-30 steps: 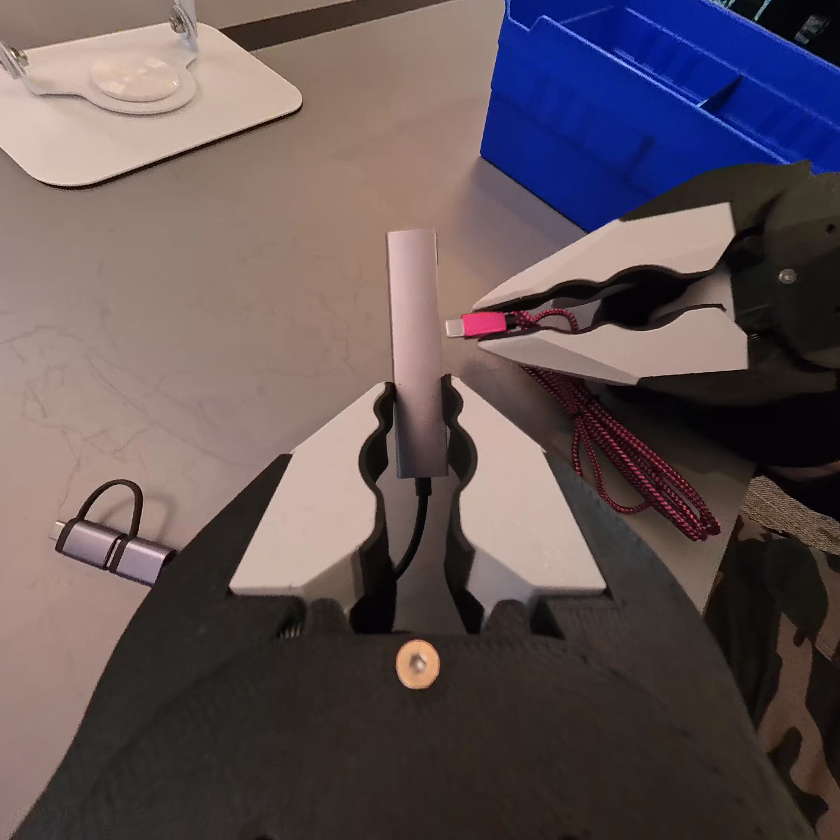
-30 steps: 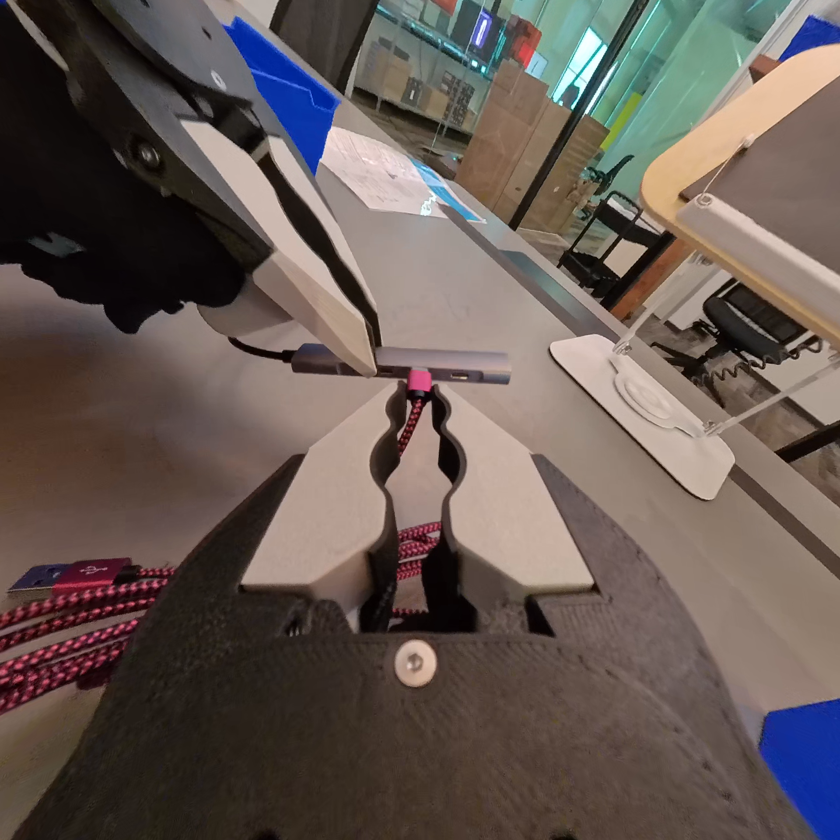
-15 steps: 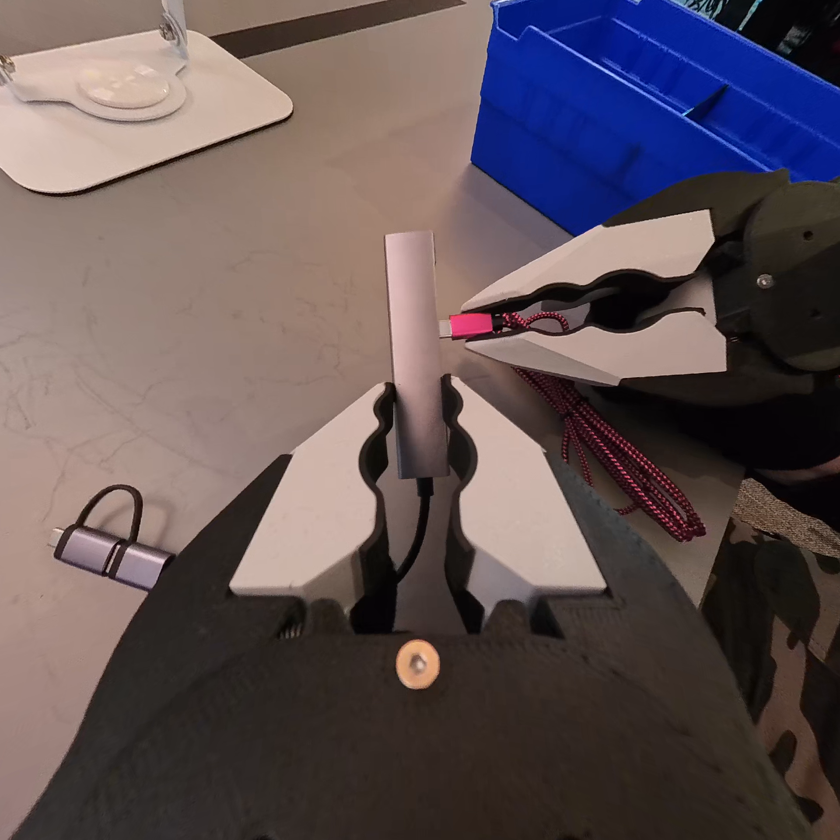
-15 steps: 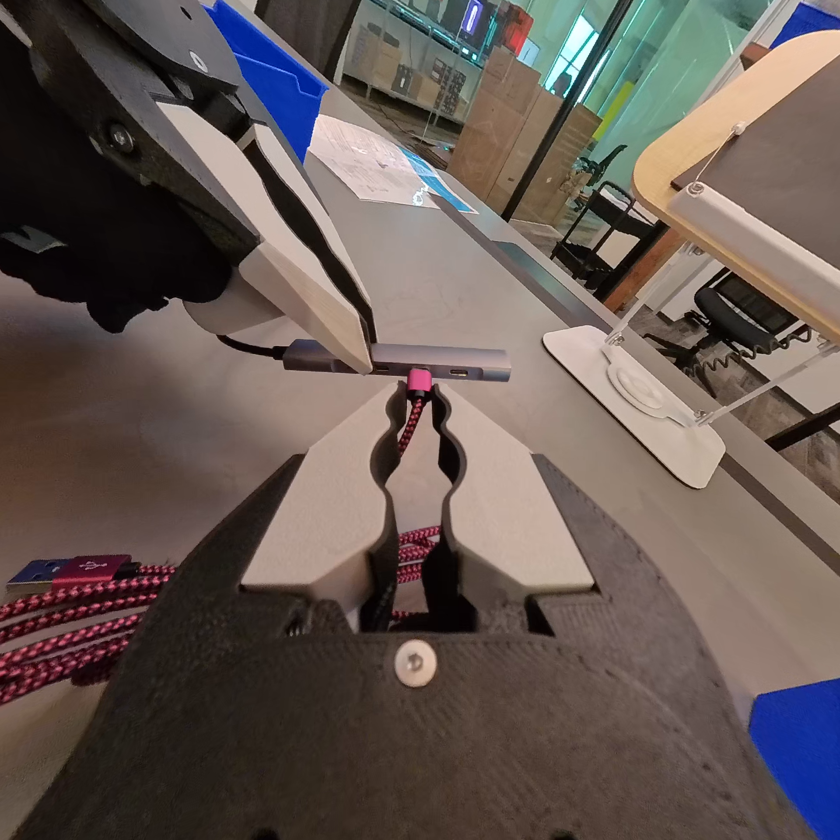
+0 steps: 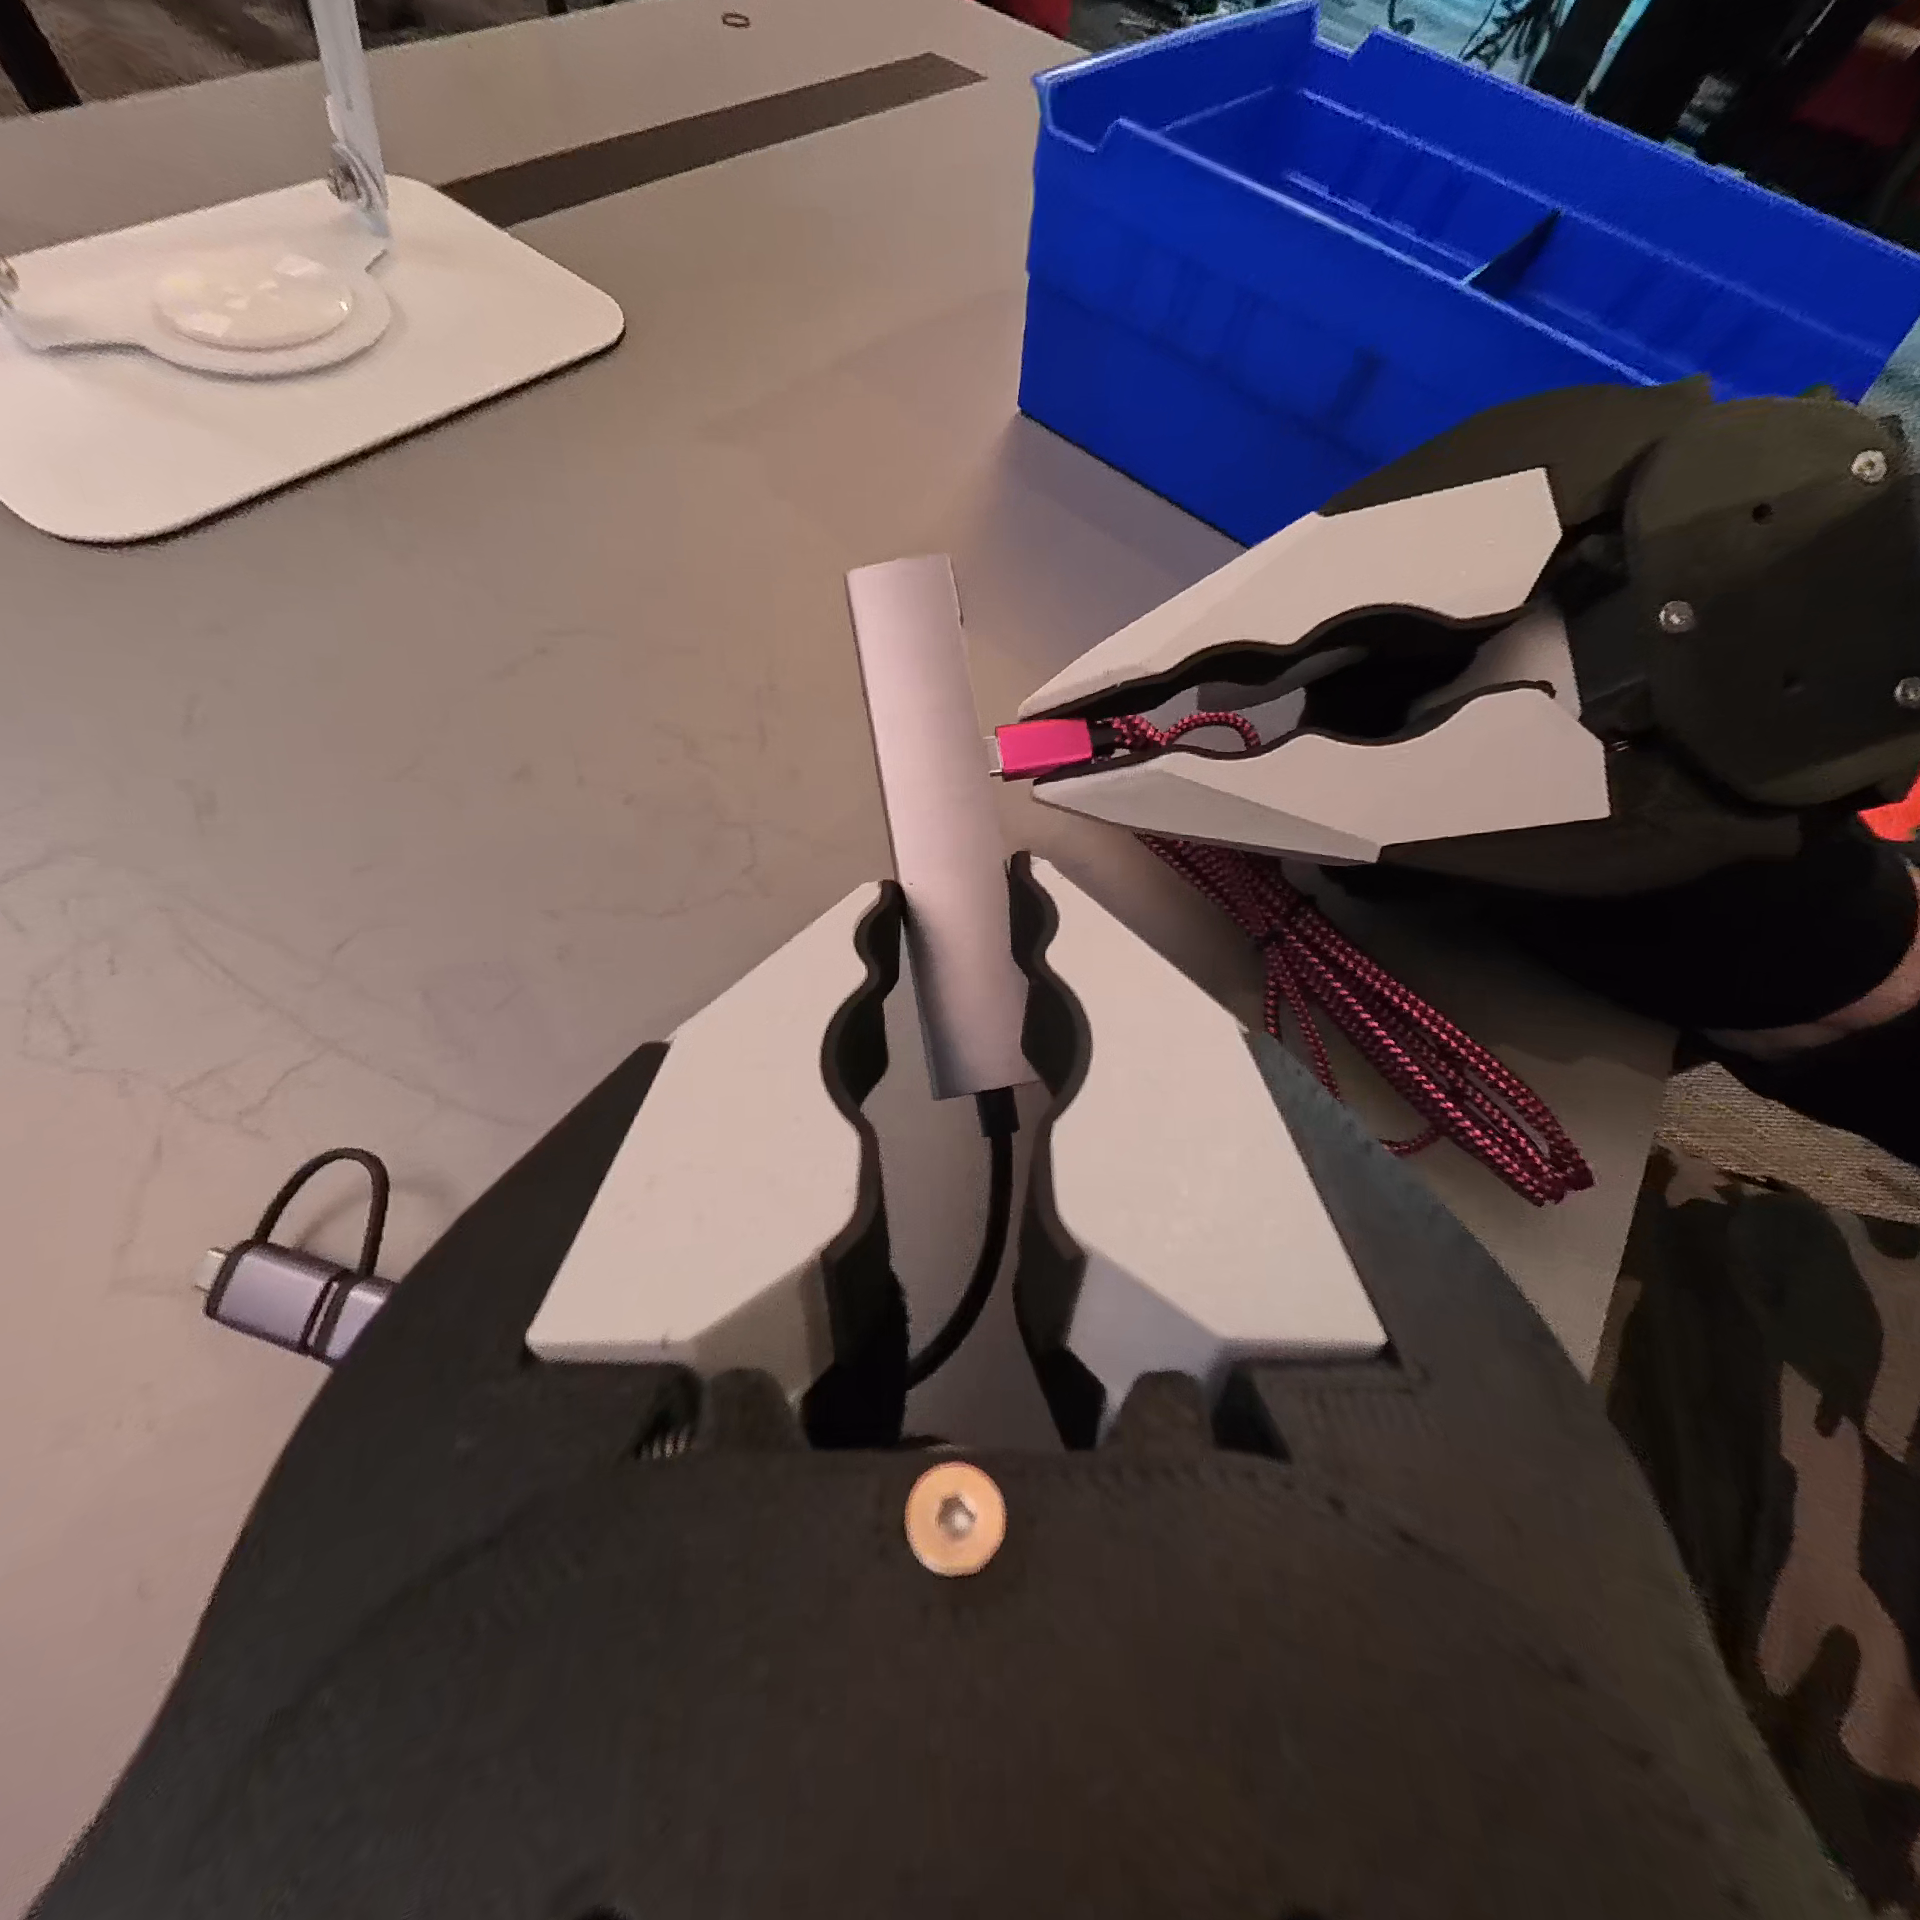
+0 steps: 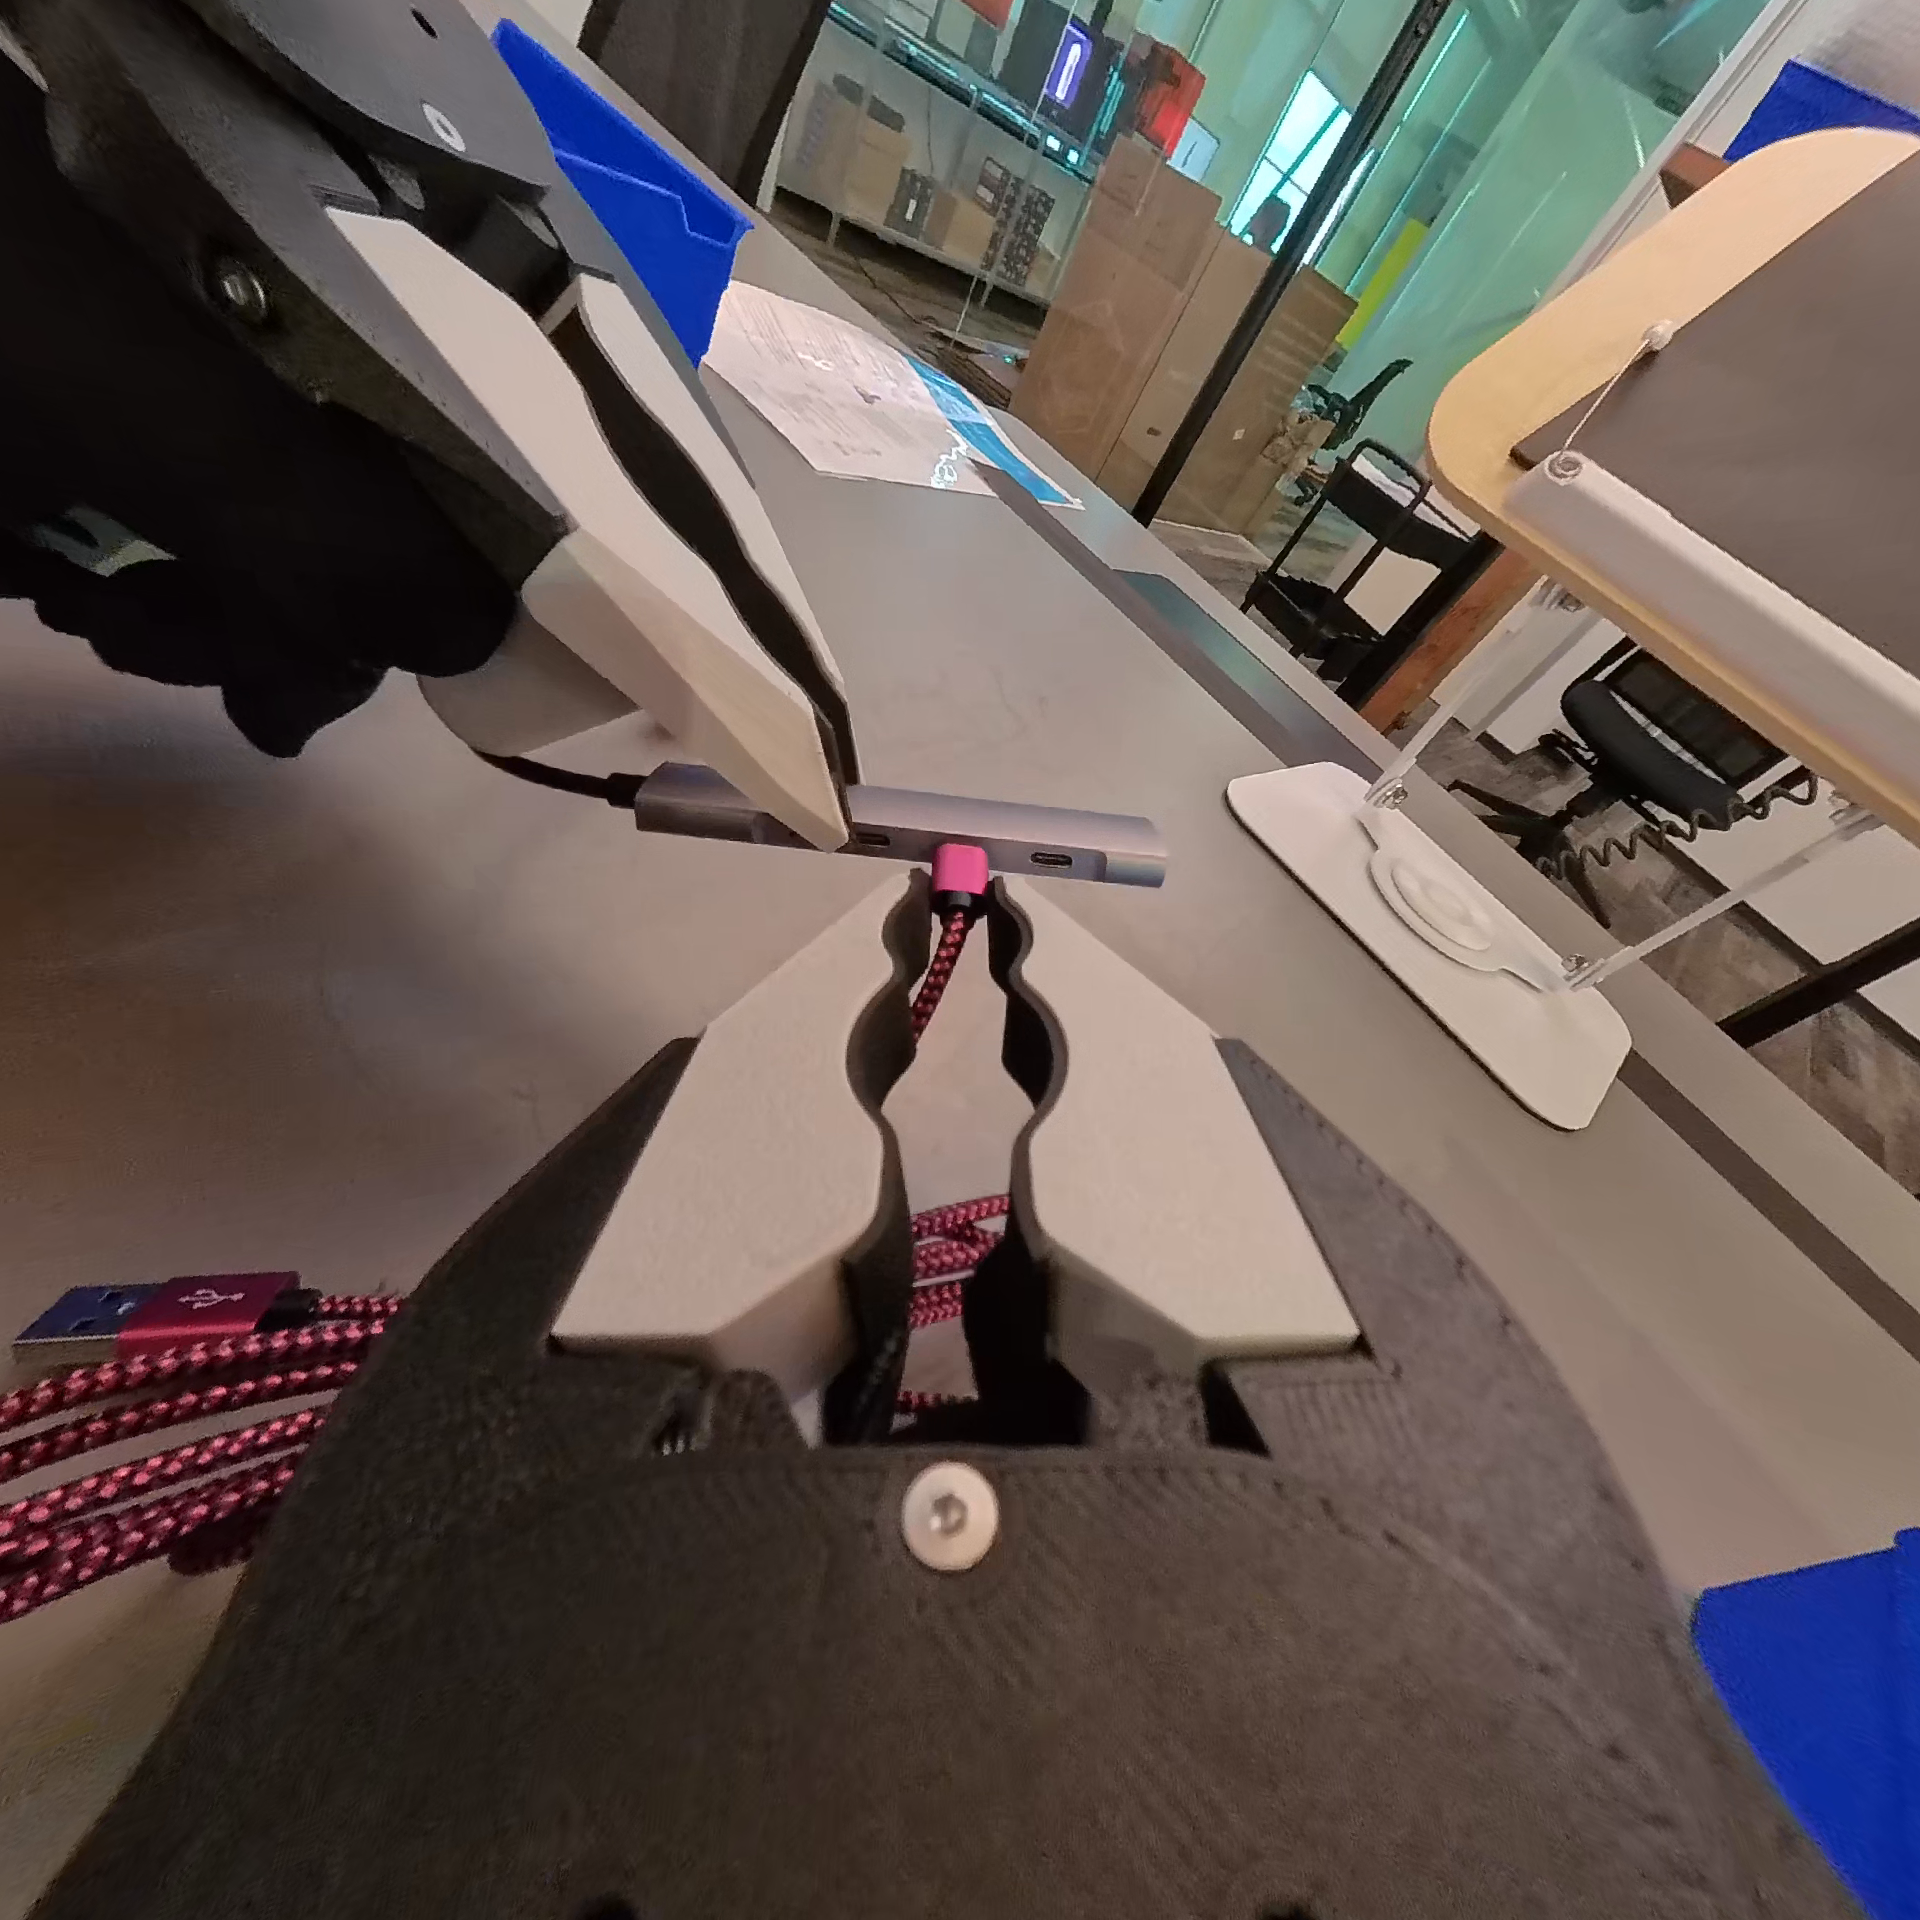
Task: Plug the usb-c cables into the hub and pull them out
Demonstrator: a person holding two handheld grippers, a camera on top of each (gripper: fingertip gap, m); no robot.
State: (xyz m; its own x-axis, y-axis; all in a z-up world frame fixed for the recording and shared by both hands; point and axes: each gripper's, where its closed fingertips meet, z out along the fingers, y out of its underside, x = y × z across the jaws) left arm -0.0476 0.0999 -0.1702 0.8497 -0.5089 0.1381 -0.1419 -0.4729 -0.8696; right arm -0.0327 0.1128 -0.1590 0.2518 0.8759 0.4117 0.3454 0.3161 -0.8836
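The left tool was pinched on the near end of a slim grey metal hub, holding it level above the grey worktop with its far end pointing away. A black cord ran from the hub's near end back between the tool's pale fingers. The right tool was clamped on the magenta plug of a braided red-and-black usb-c cable; in the left wrist view the plug's metal tip met the hub's right side, and in the right wrist view it sat at a middle port, with an open port just beside it. How deep the tip sat could not be told. The rest of the cable lay coiled on the worktop beneath the right tool, its magenta and blue USB-A end resting to the left.

A blue plastic bin with inner dividers stood on the worktop beyond the right tool; the compartments that showed held nothing visible. A small grey adapter with a black loop lay at the left tool's left. A white flat stand base sat far left, and a printed sheet lay farther along the worktop.
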